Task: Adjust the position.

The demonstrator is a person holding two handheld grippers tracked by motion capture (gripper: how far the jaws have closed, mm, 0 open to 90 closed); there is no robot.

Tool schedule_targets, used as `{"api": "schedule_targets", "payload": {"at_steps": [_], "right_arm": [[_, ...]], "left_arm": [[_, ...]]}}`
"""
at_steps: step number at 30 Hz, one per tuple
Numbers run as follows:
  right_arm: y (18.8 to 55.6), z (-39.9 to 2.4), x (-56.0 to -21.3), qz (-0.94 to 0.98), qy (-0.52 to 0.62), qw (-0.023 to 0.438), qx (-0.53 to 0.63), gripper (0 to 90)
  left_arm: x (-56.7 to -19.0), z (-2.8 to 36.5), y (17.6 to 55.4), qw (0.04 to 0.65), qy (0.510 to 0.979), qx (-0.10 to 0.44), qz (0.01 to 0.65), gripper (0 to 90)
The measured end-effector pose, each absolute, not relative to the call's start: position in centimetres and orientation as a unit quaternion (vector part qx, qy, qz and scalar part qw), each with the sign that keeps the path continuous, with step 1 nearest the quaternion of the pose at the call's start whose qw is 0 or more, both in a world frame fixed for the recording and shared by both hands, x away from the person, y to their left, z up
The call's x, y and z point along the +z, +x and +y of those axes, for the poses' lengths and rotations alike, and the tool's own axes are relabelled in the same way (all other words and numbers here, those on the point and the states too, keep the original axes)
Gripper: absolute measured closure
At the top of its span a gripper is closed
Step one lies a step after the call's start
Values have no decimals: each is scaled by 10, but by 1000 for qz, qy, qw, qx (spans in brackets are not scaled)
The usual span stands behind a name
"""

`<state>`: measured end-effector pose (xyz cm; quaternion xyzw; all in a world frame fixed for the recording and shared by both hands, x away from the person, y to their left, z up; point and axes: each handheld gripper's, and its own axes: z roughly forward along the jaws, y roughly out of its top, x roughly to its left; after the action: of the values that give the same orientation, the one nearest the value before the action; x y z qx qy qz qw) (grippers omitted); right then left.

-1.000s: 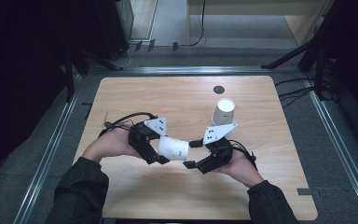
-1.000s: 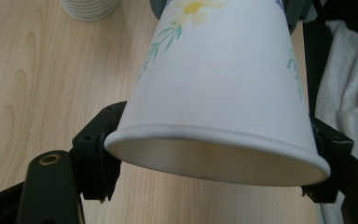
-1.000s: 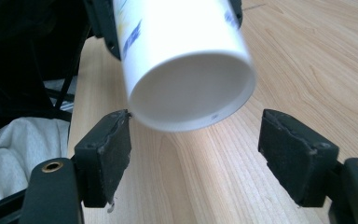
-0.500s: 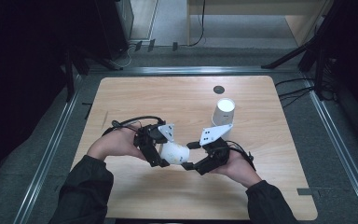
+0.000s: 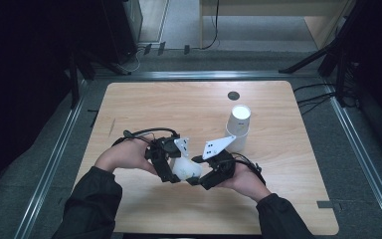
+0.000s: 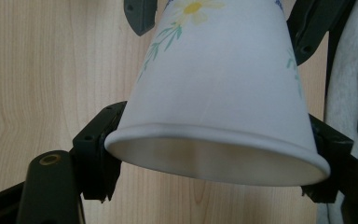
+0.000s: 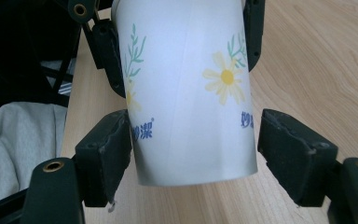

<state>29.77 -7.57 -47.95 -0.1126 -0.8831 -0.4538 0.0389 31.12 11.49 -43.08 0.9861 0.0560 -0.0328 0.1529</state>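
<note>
We hold the daisy-print paper cup (image 6: pixel 219 88) above the table (image 5: pixel 144 107), rim clamped in the left gripper (image 6: pixel 209 161). The right gripper (image 7: pixel 193 149) straddles its base, apparently not yet closed. Next: close, then pull it toward the cup stack (image 5: pixel 238 127).

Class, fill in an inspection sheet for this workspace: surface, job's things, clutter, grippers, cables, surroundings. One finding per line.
Surface: wooden table, round dark grommet near the far edge.
Job's things: flowered paper cup held between both grippers; stacked paper cups upright at the right.
Clutter: nothing seen.
Grippers: left gripper shut on the cup near its rim; right gripper has jaws around the cup's base end, one touching, a gap at the other.
Cables: black gripper cable loops on the table.
Surroundings: metal rails, dark floor.
</note>
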Motion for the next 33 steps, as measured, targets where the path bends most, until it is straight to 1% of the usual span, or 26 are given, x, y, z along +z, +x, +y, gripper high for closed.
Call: {"api": "schedule_targets", "payload": {"at_steps": [8,12,17,20,22,25,33], "right_arm": [[297,-74,-481,-884,-110,40,-452,311],[296,-74,-481,-887,-104,40,-449,332],[296,-75,-478,-886,-99,30,-452,340],[296,-77,-476,-884,-101,29,-456,340],[297,-79,-474,-883,-102,27,-458,339],[297,-83,-471,-880,-104,25,-462,339],[300,-95,-463,-871,-110,13,-479,339]], "left_arm": [[-431,113,312,156,985,-39,70,224],[-431,113,311,158,985,-35,60,224],[-430,118,313,184,981,-34,53,215],[-429,120,313,195,979,-25,54,183],[-428,121,314,202,978,-19,57,126],[-428,125,315,219,973,-17,69,102],[-430,142,319,265,959,-41,97,92]]}}
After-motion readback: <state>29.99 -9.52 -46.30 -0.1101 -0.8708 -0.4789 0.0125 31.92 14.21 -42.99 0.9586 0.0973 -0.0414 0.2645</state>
